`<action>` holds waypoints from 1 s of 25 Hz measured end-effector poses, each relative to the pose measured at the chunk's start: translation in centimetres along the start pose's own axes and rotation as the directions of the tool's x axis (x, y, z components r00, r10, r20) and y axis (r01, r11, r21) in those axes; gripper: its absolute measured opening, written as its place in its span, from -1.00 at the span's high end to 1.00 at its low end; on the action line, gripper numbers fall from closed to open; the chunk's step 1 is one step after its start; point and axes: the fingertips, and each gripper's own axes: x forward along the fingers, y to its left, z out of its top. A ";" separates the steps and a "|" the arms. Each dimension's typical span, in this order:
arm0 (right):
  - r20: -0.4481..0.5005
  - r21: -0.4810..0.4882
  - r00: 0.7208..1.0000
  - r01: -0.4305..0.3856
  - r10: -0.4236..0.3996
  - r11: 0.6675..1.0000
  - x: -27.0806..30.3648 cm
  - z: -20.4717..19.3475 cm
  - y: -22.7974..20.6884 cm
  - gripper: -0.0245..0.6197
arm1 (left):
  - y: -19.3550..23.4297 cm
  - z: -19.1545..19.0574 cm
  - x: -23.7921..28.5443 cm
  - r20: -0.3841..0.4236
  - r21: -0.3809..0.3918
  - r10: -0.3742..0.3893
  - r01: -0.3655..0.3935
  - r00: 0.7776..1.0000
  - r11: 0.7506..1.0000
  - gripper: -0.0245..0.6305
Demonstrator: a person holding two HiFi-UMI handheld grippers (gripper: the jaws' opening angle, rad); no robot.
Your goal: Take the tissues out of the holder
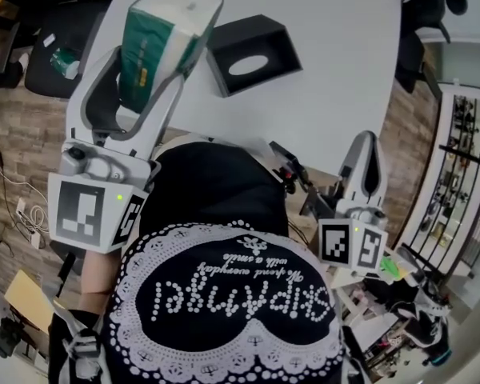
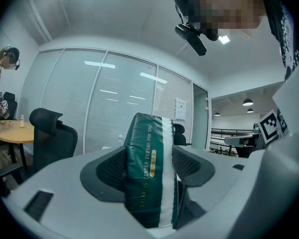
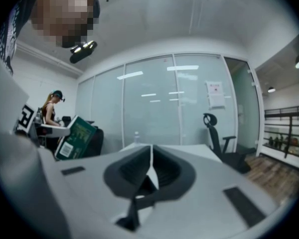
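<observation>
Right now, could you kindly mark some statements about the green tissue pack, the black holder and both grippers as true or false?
1. The left gripper is clamped on the green plastic-wrapped tissue pack. True.
2. That pack sits inside the black box-shaped holder. False: it is held clear of the holder, which rests on the white table.
3. The right gripper holds a tissue. False: its jaws are together with nothing between them.
4. The holder has an oval opening. True.
</observation>
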 end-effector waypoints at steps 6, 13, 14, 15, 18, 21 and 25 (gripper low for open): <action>-0.003 0.004 1.000 -0.006 0.006 1.000 0.1 -0.2 0.1 0.81 | -0.1 0.3 0.1 0.011 -0.001 -0.002 0.002 1.000 1.000 -0.05; -0.008 0.001 1.000 0.003 -0.003 1.000 0.3 -0.5 -0.5 0.81 | 0.2 0.2 0.0 0.008 0.001 0.013 -0.013 1.000 1.000 -0.05; -0.010 -0.001 1.000 0.003 -0.003 1.000 0.3 -0.5 -0.5 0.81 | 0.2 0.2 0.0 0.007 0.001 0.014 -0.014 1.000 1.000 -0.05; -0.012 -0.001 1.000 0.004 -0.004 1.000 0.3 -0.6 -0.6 0.81 | 0.2 0.2 0.0 0.005 0.001 0.015 -0.015 1.000 1.000 -0.05; -0.013 0.001 1.000 0.003 -0.003 1.000 0.4 -0.7 -0.6 0.81 | 0.2 0.2 0.0 0.003 0.001 0.017 -0.017 1.000 1.000 -0.05; -0.015 0.004 1.000 0.002 -0.002 1.000 0.4 -0.8 -0.6 0.81 | 0.2 0.3 0.0 0.007 0.001 0.018 -0.018 1.000 1.000 -0.05; -0.015 0.001 1.000 0.001 -0.001 1.000 0.4 -0.7 -0.6 0.81 | 0.2 0.4 0.0 0.012 0.001 0.017 -0.017 1.000 1.000 -0.05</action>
